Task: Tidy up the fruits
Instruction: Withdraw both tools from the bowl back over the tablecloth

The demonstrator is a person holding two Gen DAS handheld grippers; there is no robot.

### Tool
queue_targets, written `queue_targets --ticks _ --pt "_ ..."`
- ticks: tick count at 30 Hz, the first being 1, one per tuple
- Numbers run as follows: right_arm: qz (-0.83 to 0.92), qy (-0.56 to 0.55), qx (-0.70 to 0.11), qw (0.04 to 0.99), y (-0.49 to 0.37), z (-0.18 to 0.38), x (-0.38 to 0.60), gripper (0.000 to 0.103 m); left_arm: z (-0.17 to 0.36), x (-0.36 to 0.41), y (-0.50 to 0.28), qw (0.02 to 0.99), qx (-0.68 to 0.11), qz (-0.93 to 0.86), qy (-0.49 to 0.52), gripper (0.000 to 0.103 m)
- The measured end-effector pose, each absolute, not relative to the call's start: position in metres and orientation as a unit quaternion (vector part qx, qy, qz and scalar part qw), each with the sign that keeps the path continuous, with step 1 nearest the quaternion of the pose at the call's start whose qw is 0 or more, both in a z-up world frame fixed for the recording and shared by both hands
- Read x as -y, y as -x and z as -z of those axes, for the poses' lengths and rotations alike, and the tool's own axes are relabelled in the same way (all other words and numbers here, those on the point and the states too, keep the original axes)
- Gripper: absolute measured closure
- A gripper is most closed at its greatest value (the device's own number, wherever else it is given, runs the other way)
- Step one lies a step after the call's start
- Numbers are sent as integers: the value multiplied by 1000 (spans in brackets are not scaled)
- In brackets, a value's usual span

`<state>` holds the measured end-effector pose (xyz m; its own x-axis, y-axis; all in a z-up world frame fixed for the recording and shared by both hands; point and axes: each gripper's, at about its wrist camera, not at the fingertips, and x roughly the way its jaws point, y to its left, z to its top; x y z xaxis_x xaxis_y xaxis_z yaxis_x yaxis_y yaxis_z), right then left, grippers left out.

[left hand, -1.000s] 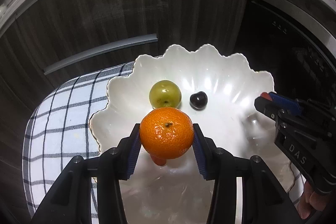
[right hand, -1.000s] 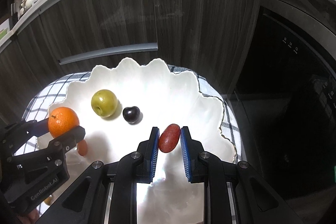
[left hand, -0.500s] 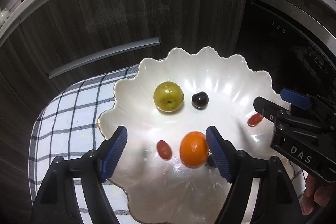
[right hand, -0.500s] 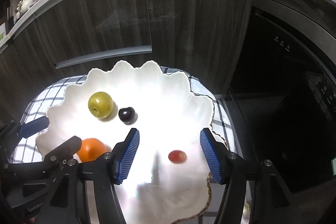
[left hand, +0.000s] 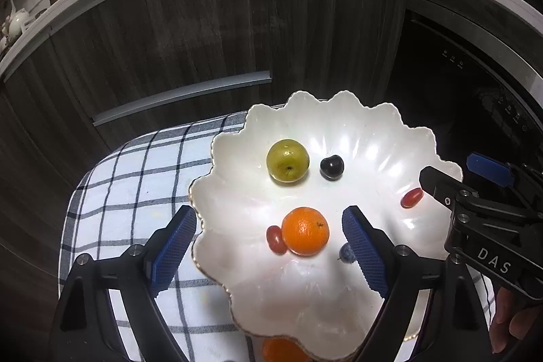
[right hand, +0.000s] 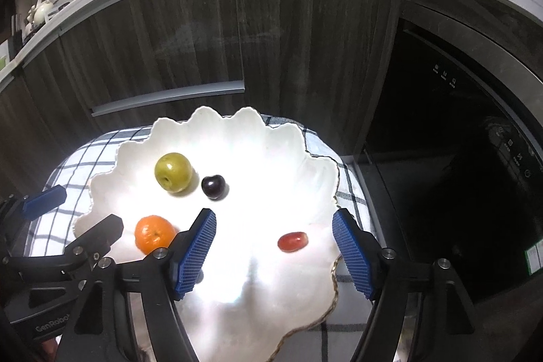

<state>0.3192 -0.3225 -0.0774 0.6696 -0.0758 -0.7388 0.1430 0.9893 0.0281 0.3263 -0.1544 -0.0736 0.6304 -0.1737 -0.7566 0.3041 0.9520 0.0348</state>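
Observation:
A white scalloped plate (left hand: 373, 131) (right hand: 271, 138) holds a green plum (left hand: 287, 160) (right hand: 173, 172), a dark cherry (left hand: 332, 167) (right hand: 213, 187), a mandarin (left hand: 305, 231) (right hand: 154, 233), two red grapes (left hand: 275, 240) (left hand: 412, 197) (right hand: 292, 241) and a blueberry (left hand: 347, 252). My left gripper (left hand: 269, 228) hovers above the mandarin, its jaws opening and touching nothing. My right gripper (right hand: 275, 231) hangs over the right-hand grape, its jaws opening too, clear of the fruit.
The plate rests on a blue-checked white cloth (left hand: 135, 192) (right hand: 68, 165). Another orange fruit (left hand: 283, 349) peeks out under the plate's near rim. Dark wood cabinet doors (left hand: 203, 39) stand behind, a black appliance front (right hand: 458, 141) to the right.
Both grippers let go: the mandarin and the red grape dropped onto the plate. Both jaws spread wide and both grippers lifted away from the plate.

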Motion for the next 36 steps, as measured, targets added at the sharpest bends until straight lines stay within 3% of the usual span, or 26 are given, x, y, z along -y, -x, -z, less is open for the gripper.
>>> queue_targets --ticks 36 --pt "66 -40 -369 926 -266 31 268 31 25 86 -273 920 -369 120 -62 14"
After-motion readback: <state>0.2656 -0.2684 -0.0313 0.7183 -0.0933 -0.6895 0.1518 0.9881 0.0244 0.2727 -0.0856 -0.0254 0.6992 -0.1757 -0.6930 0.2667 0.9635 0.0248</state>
